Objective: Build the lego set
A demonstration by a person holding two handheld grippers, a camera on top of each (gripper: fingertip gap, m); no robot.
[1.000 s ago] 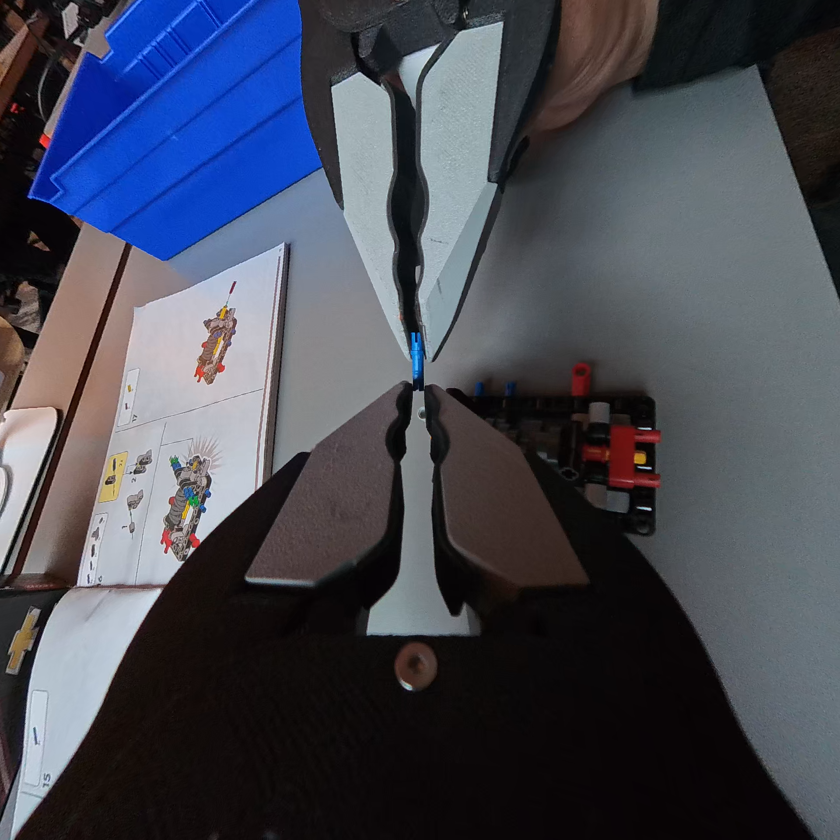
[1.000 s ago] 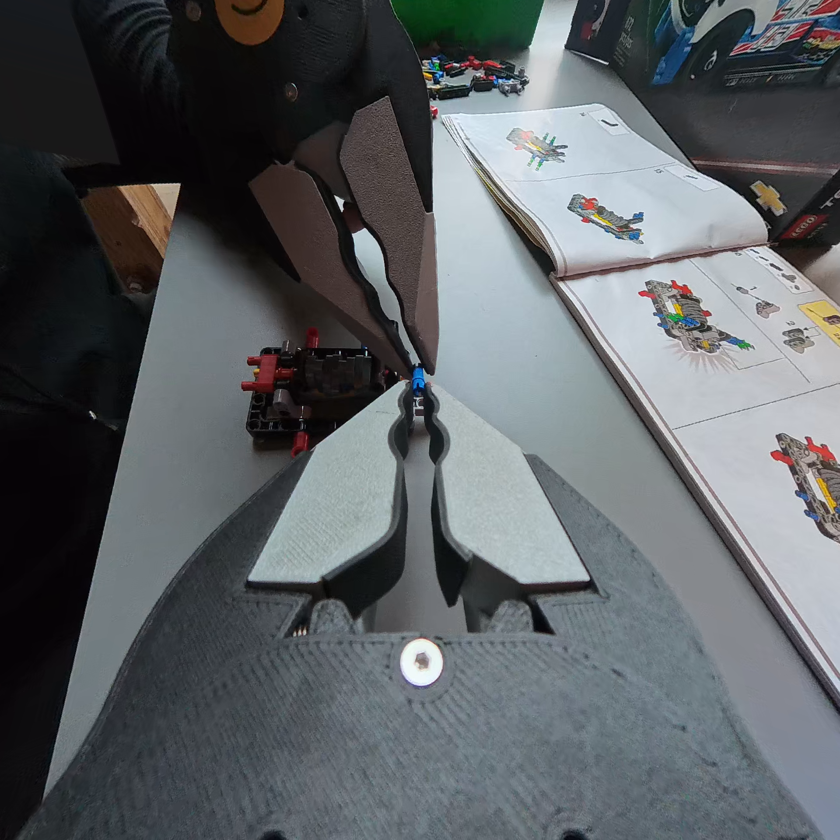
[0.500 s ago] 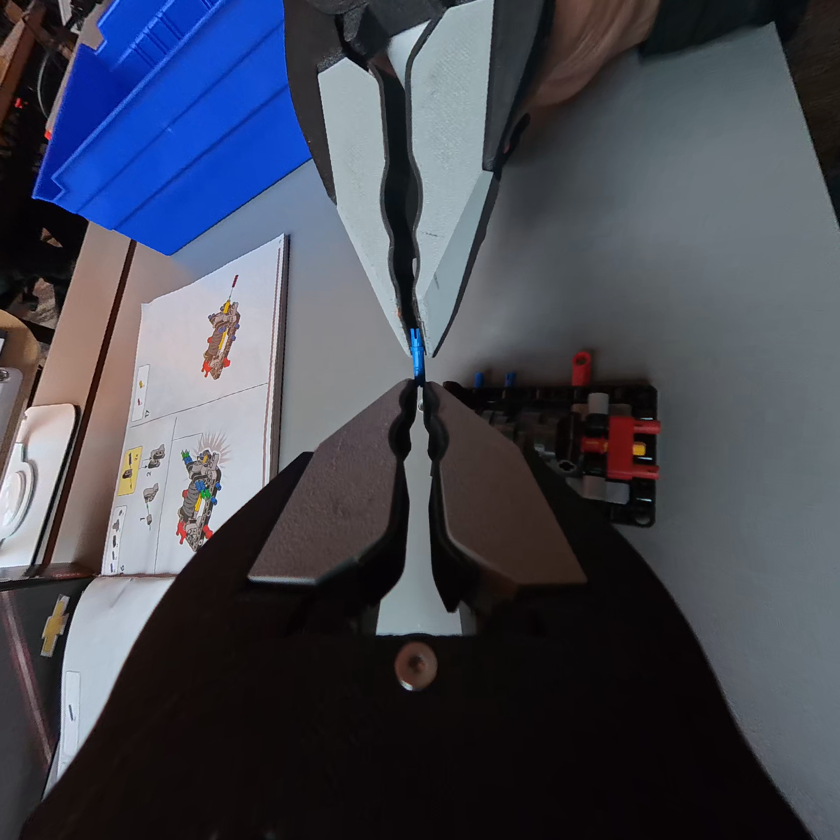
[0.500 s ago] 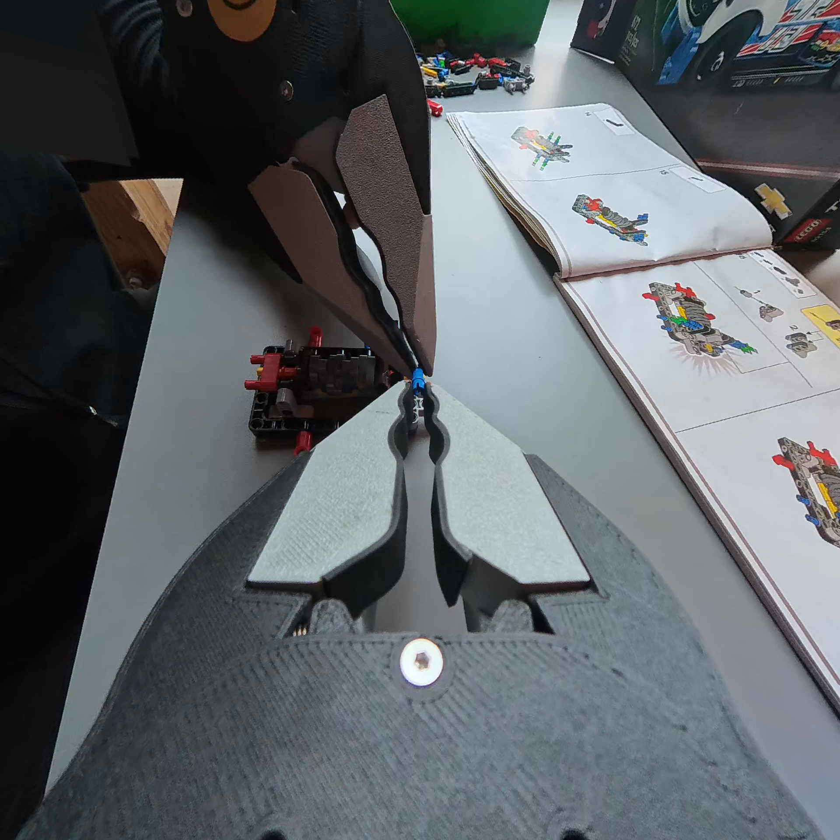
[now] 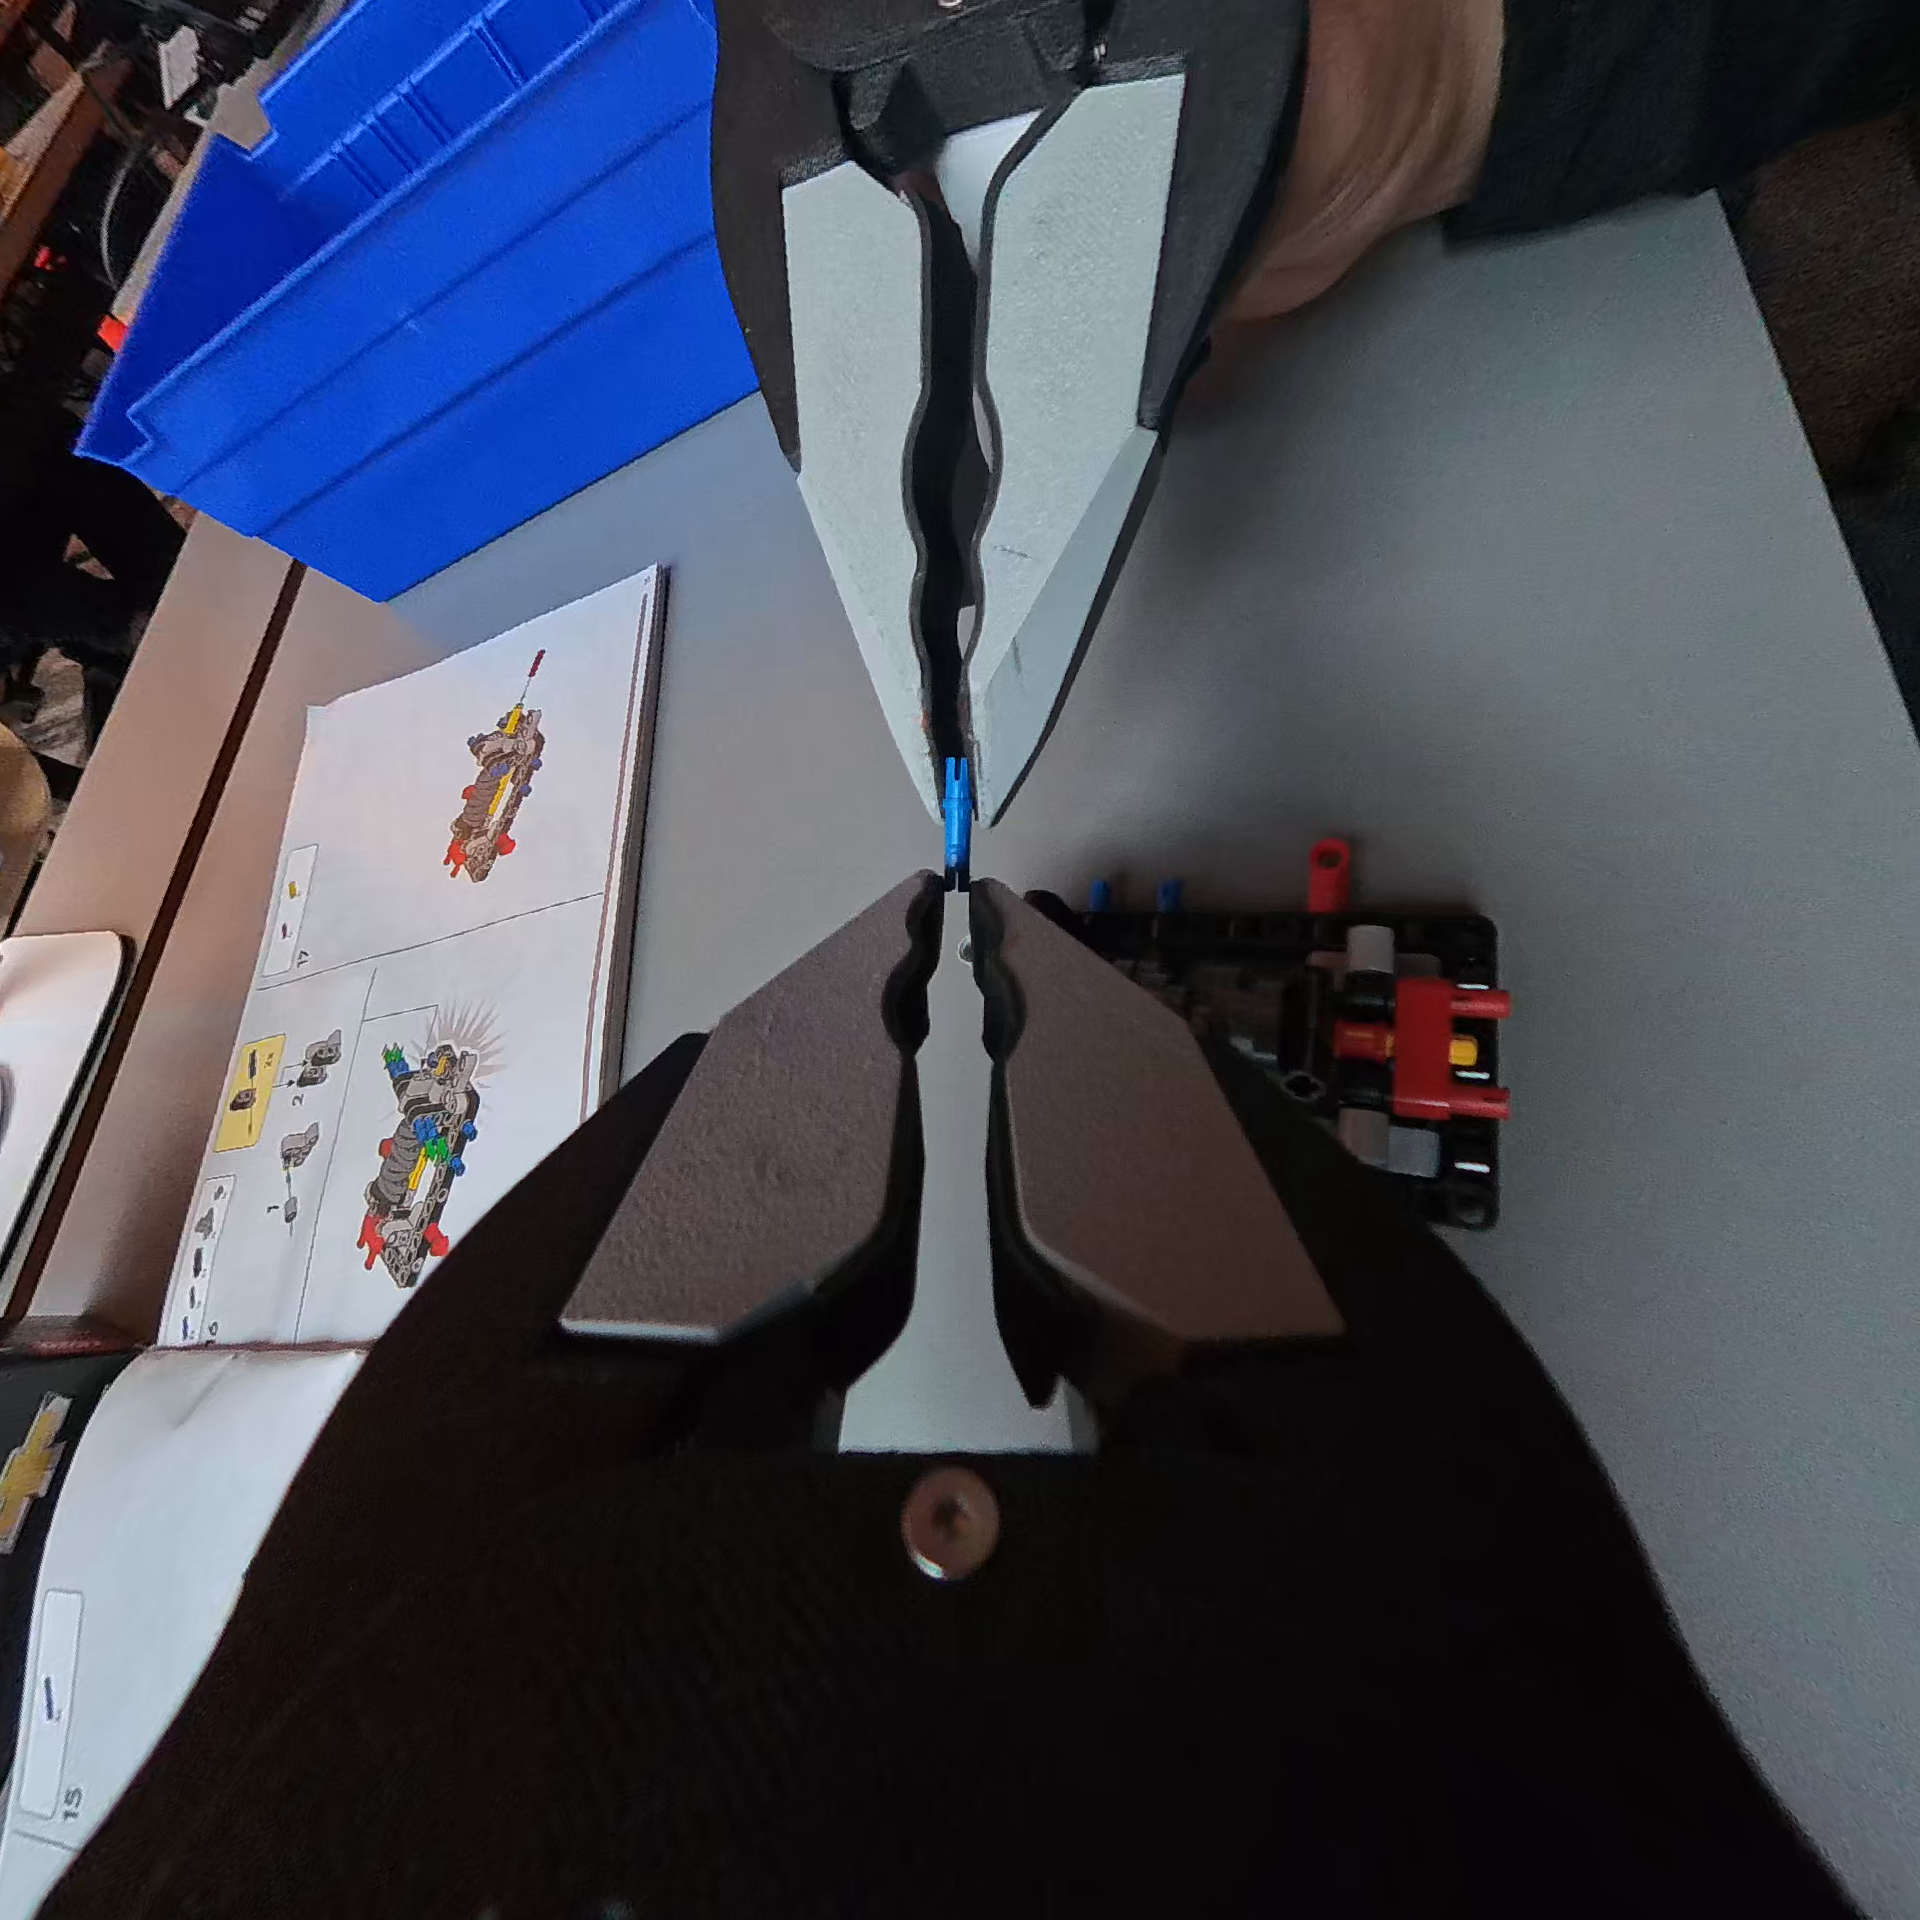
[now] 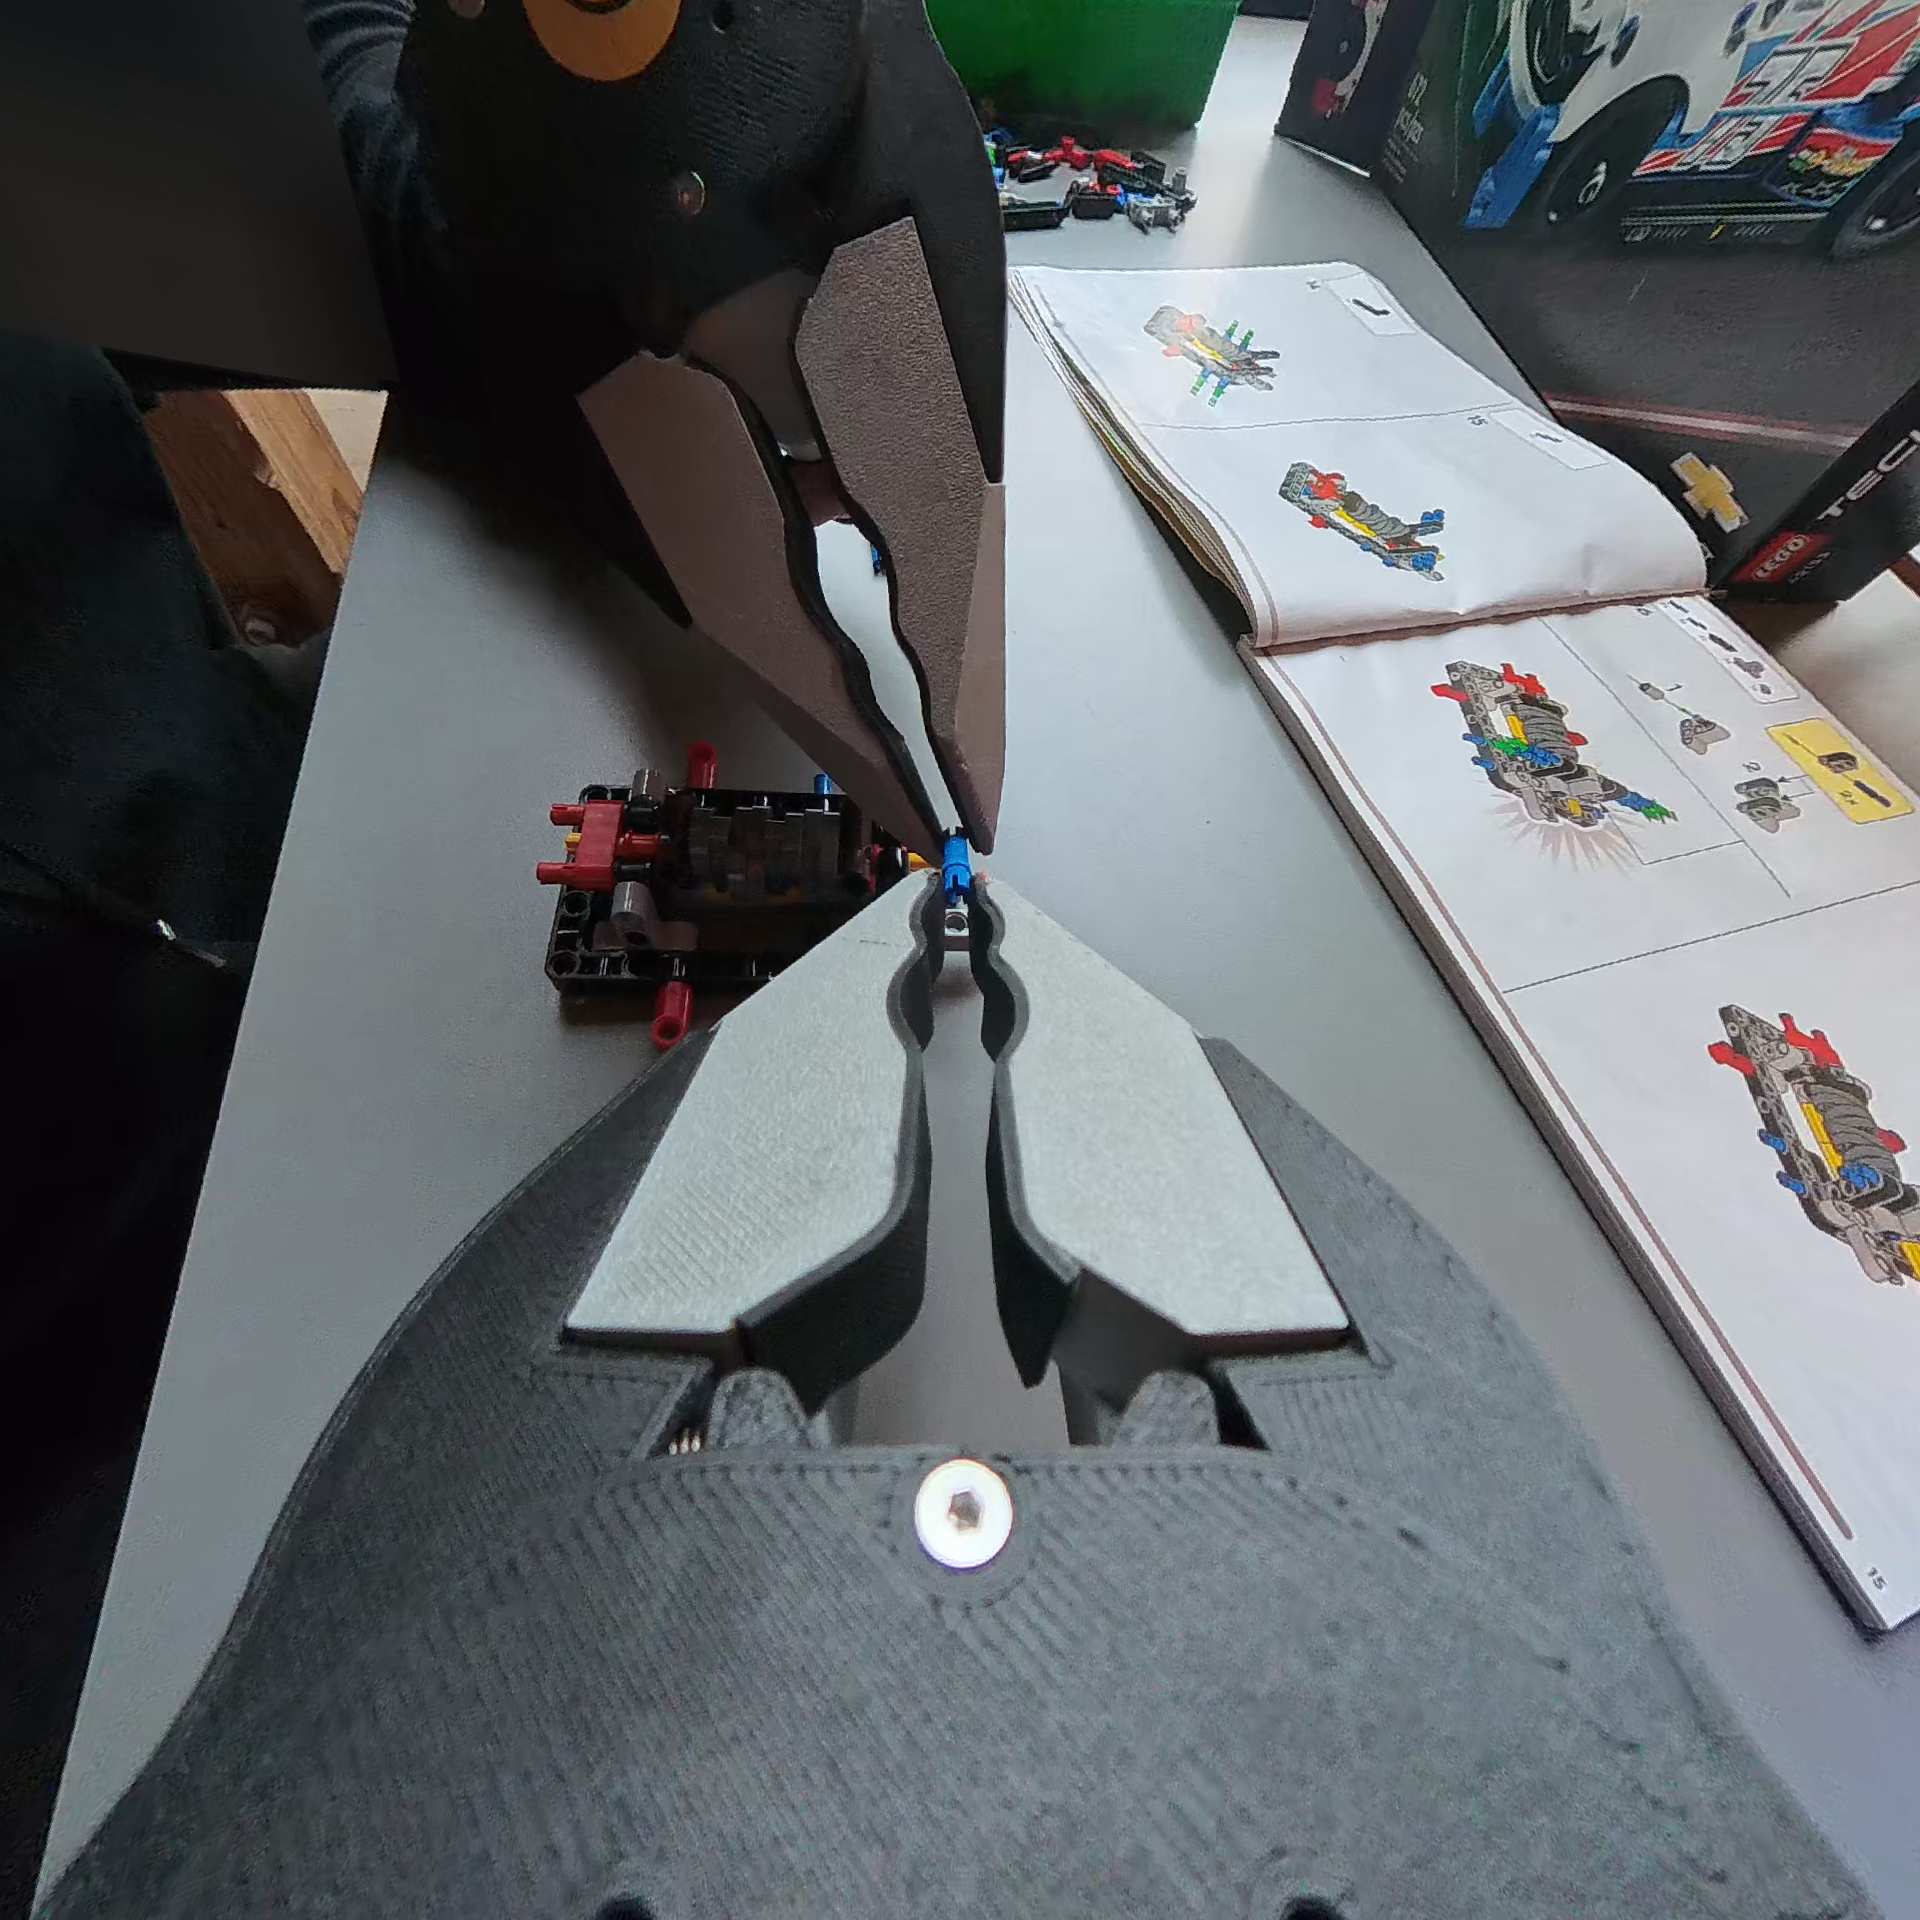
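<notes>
- Although a second has gone by, little has shifted: the right gripper (image 5: 961, 800) with pale grey pads and the left gripper (image 5: 956, 899) with brown pads still meet tip to tip above the grey table (image 5: 1455, 623), and the short blue plastic connector pin (image 5: 956, 821) bridges them with about as much blue showing as before.
- The right gripper is pinched on one end of the blue pin. The left gripper's tips are drawn in on the other end. A small pale grey piece with a hole may sit between the tips, but the gap is too narrow to be sure.
- The pair have drifted slightly over the table. I judge that the hand-over or push-in is unfinished, and the pin is not yet on the model.
- The black rectangular brick frame with red and grey parts (image 6: 727, 862) lies flat on the table, just behind the tips and apart from them, held by neither gripper.
- The frame lies near the table's edge on the person's side, so a nudge that way risks a fall.
- Bare table lies between the frame and the open white instruction booklet (image 6: 1558, 779), giving room to swing the pin across.
- Further off are a blue plastic bin (image 5: 416, 260), a green bin (image 6: 1081, 52), a heap of loose parts (image 6: 1091, 187) and the set's printed box (image 6: 1662, 156), all clear of the work.
</notes>
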